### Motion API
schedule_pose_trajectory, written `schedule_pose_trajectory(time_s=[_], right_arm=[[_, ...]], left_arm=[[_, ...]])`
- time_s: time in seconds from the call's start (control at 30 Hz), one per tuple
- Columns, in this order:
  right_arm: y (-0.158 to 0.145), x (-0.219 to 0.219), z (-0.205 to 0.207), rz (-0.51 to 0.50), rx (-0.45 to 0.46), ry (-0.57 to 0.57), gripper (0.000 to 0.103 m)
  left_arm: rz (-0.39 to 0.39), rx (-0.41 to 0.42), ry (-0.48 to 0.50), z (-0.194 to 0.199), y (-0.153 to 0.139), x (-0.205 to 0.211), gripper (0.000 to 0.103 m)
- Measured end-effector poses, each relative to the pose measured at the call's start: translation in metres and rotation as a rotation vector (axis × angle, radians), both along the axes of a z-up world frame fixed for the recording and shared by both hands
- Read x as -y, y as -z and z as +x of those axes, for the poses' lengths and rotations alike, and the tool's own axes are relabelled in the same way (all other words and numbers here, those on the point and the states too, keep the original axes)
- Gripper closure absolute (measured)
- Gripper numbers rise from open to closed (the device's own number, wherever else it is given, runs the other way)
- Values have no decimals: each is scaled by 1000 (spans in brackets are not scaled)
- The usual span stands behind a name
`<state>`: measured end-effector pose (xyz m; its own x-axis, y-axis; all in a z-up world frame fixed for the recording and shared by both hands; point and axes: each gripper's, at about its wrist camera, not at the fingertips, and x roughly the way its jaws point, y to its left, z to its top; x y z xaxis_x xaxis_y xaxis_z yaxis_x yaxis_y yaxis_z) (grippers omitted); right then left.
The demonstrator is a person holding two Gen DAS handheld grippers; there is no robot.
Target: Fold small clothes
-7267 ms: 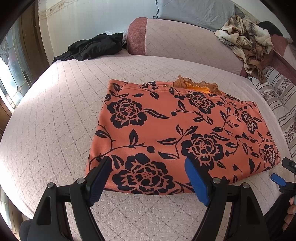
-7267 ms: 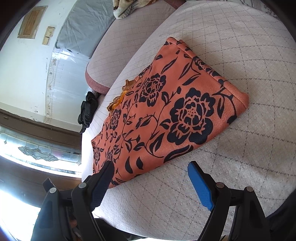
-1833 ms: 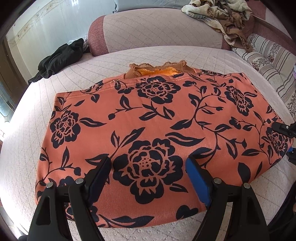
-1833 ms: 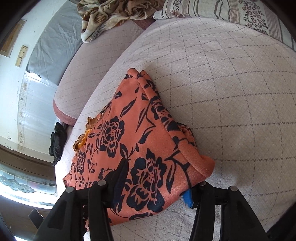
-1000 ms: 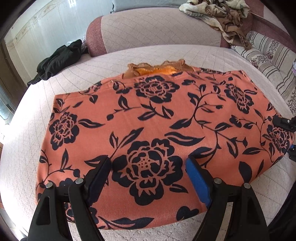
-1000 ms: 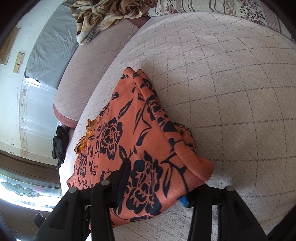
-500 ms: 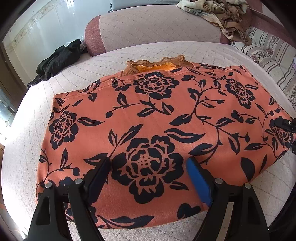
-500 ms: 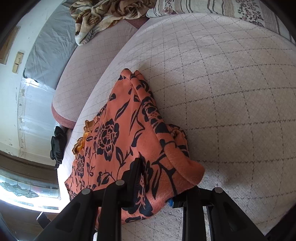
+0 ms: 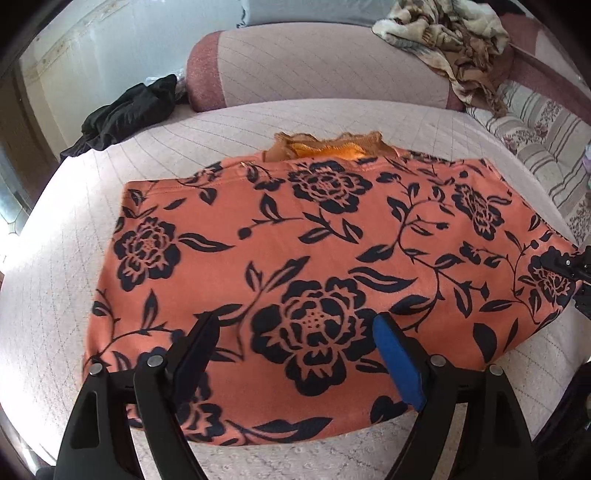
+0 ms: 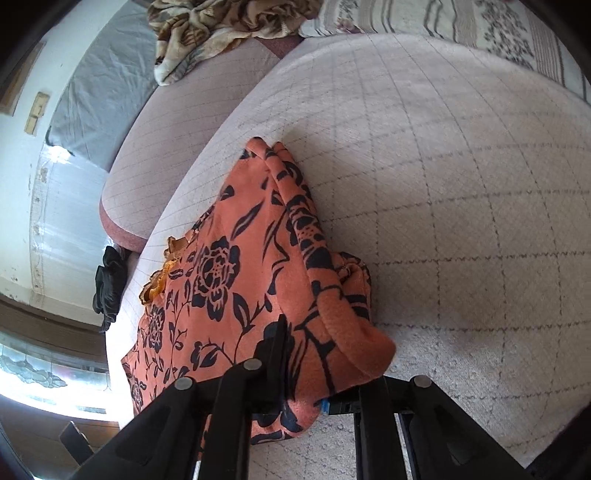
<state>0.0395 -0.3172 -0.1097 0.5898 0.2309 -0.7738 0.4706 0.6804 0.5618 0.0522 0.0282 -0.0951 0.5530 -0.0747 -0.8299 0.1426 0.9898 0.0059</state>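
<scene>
Across the quilted, diamond-stitched pale pink bed point(image 9: 332, 122) a folded orange garment with black flowers point(image 9: 303, 243) is lying flat, its fleecy edge rolling thick at one corner. Beyond it a padded headboard point(image 9: 314, 70) is curving, with a crumpled beige blanket point(image 9: 443, 33) and black clothing point(image 9: 129, 110) heaped nearby. Over the near hem the left gripper point(image 9: 295, 354) is hovering, fingers spread wide, holding nothing. At the right-hand corner the right gripper point(image 10: 306, 391) is pinching the fabric tightly.

Left hand-held gripper point(image 9: 295, 347) gapes wide — over the floral garment point(image 9: 295, 236).
</scene>
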Motion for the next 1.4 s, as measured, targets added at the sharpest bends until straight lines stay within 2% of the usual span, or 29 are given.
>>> schedule_pose_trajectory(time_s=[0.17, 0.27, 0.37, 0.43, 0.5, 0.53, 0.6, 0.63, 0.67, 0.87, 0.93, 0.97, 1.07, 1.13, 1.17, 1.27, 1.4], right_arm=[[-77, -52, 15, -196, 162, -124, 94], [-121, -117, 27, -308, 275, -262, 94], [-139, -204, 33, -391, 357, -448, 94], [-128, -267, 33, -437, 368, -590, 94], [-96, -324, 35, -454, 323, -736, 94], [-73, -346, 38, -448, 278, -801, 94], [-19, -376, 46, -417, 128, -894, 93], [-5, -380, 47, -399, 98, -897, 93], [-8, -381, 44, -414, 120, -882, 93], [-59, -368, 43, -354, 236, -826, 93], [-65, -372, 41, -349, 264, -816, 93], [-58, -377, 41, -342, 252, -830, 89], [-10, -393, 45, -315, 129, -924, 83], [-3, -386, 41, -285, 156, -911, 81], [-6, -383, 40, -270, 167, -905, 76], [-14, -376, 38, -199, 182, -937, 27], [-30, -360, 18, -166, 242, -913, 26]], left_arm=[[-102, 114, -164, -19, -42, -81, 18], [-138, 164, -312, -30, -53, -145, 18], [-157, 170, -453, -39, -49, -201, 18], [-171, 151, -518, -45, -41, -230, 18], [-197, 130, -564, -50, -32, -250, 18], [-205, 124, -575, -54, -29, -255, 18], [-216, 121, -575, -58, -26, -260, 18], [-218, 128, -568, -60, -26, -260, 18], [-216, 136, -565, -62, -26, -261, 18], [-261, 117, -557, -60, -20, -265, 18], [-262, 122, -560, -61, -21, -266, 18], [-266, 119, -566, -61, -21, -268, 18], [-275, 109, -572, -65, -21, -269, 18], [-275, 111, -561, -66, -22, -267, 18], [-278, 110, -550, -65, -23, -264, 18], [-324, 106, -488, -61, -30, -251, 18], [-373, 85, -387, -51, -41, -224, 18]])
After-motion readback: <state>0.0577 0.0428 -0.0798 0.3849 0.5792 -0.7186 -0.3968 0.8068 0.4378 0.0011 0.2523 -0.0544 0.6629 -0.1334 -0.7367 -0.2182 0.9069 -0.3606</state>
